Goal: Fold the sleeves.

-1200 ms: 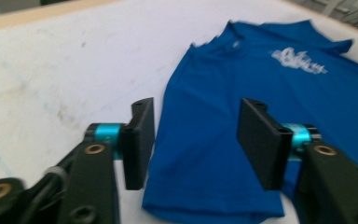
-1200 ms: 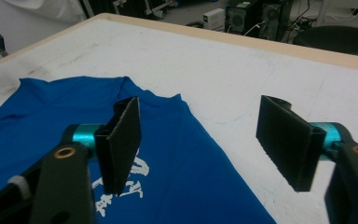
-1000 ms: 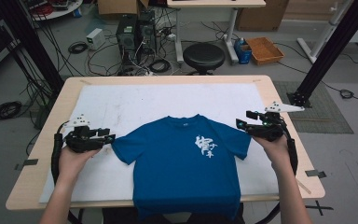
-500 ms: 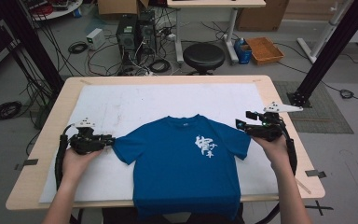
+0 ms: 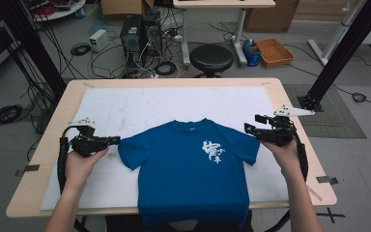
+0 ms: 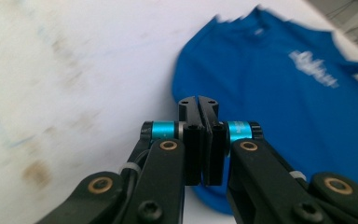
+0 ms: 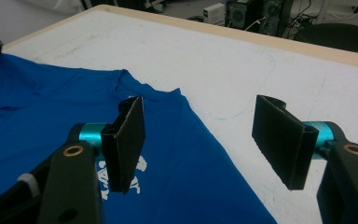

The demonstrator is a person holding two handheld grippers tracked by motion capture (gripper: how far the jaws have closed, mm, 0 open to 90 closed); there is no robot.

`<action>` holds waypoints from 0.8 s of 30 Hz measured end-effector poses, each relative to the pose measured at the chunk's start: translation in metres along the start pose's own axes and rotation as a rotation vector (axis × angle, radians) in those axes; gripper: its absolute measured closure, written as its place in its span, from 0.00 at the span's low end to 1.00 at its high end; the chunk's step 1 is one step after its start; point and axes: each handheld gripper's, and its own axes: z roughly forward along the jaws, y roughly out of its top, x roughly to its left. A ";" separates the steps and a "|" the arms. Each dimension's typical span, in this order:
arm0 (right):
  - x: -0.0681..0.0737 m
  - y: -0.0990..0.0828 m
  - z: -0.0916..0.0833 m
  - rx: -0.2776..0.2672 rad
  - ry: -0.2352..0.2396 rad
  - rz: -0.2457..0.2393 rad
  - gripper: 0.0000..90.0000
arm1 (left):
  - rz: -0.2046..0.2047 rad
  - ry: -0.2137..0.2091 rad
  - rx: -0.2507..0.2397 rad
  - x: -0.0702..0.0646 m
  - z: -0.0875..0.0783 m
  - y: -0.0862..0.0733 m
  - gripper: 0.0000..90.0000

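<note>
White sheeting covers the wooden surface [image 5: 53, 183], and on it a blue T-shirt [image 5: 188, 169] lies face up, spread flat, its collar toward the far edge and its hem hanging over the near edge. White lettering [image 5: 214, 151] sits on the chest. It looks like thin, soft knit: light, limp, quick to wrinkle or bunch, and likely to drag across the sheet rather than lift cleanly unless pinched through a doubled layer. I judge the sleeve ends or shoulder seams to be the best holds, since the cloth there is folded over and gives the pads something to bite.

Just off the shirt's left sleeve, the left tool [image 5: 112, 140] points at the sleeve edge; its jaws have just been closing and now stand pressed together with nothing between them, as the left gripper view shows [image 6: 199, 105]. At the other sleeve, the right tool [image 5: 248, 128] hovers with its jaws wide apart, and in the right gripper view [image 7: 200, 140] they stand above the shirt's edge and the bare sheet, gripping nothing.

Beyond the surface stand a round black stool [image 5: 211, 58] and a computer tower [image 5: 131, 36] among floor cables.
</note>
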 end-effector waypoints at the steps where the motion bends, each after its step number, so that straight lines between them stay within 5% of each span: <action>1: 0.000 0.000 0.000 0.003 0.000 0.002 0.38 | 0.003 -0.012 -0.001 -0.006 0.001 0.004 0.98; 6: -0.001 -0.001 -0.001 -0.003 -0.004 0.005 0.38 | 0.017 -0.055 0.004 -0.034 0.015 0.015 0.98; 12: -0.003 -0.001 -0.002 -0.004 -0.022 0.012 0.37 | -0.057 -0.158 -0.004 -0.067 0.056 0.022 0.98; 17: -0.005 -0.002 -0.002 -0.004 -0.030 0.019 0.37 | -0.053 -0.195 0.019 -0.083 0.078 0.026 0.98; 24: -0.007 -0.004 -0.002 0.008 -0.044 0.022 0.37 | -0.048 -0.178 0.046 -0.092 0.113 0.027 0.98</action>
